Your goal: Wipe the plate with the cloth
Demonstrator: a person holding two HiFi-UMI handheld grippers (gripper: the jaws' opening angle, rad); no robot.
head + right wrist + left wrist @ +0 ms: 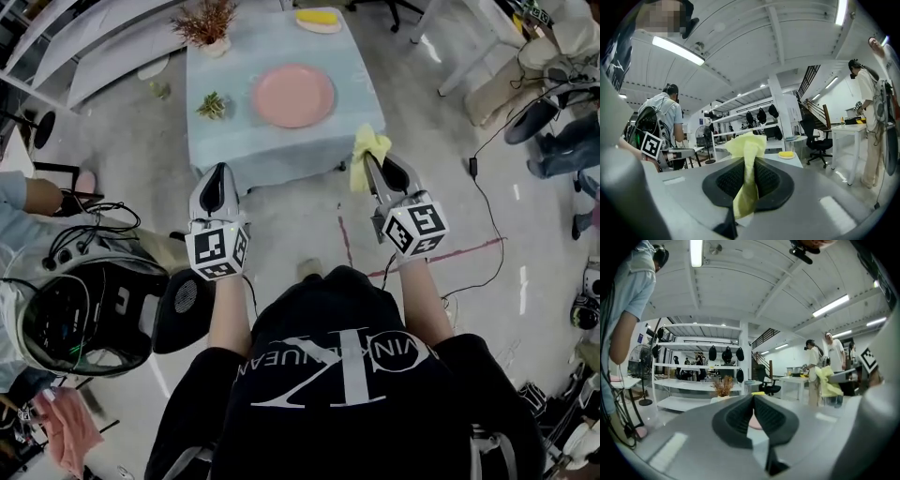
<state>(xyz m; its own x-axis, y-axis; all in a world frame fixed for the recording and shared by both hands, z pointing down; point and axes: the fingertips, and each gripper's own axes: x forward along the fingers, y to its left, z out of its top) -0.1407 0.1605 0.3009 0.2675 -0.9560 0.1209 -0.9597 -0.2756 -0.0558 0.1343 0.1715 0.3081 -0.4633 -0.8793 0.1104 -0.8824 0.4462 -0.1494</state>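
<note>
A pink plate [292,96] lies on a small table with a light blue cover [225,141] ahead of me. My right gripper [370,161] is shut on a yellow cloth [368,150], held in the air just off the table's near right corner. In the right gripper view the yellow cloth [746,173] hangs pinched between the jaws. My left gripper [220,174] is shut and holds nothing, hovering before the table's near edge. A sliver of the pink plate [753,423] shows past its closed jaws.
On the table stand a dried plant in a pot [208,24], a small green plant [213,105] and a yellow item on a dish [318,18]. A fan [66,309] sits at my left. Cables [487,202] cross the floor at right. People stand around.
</note>
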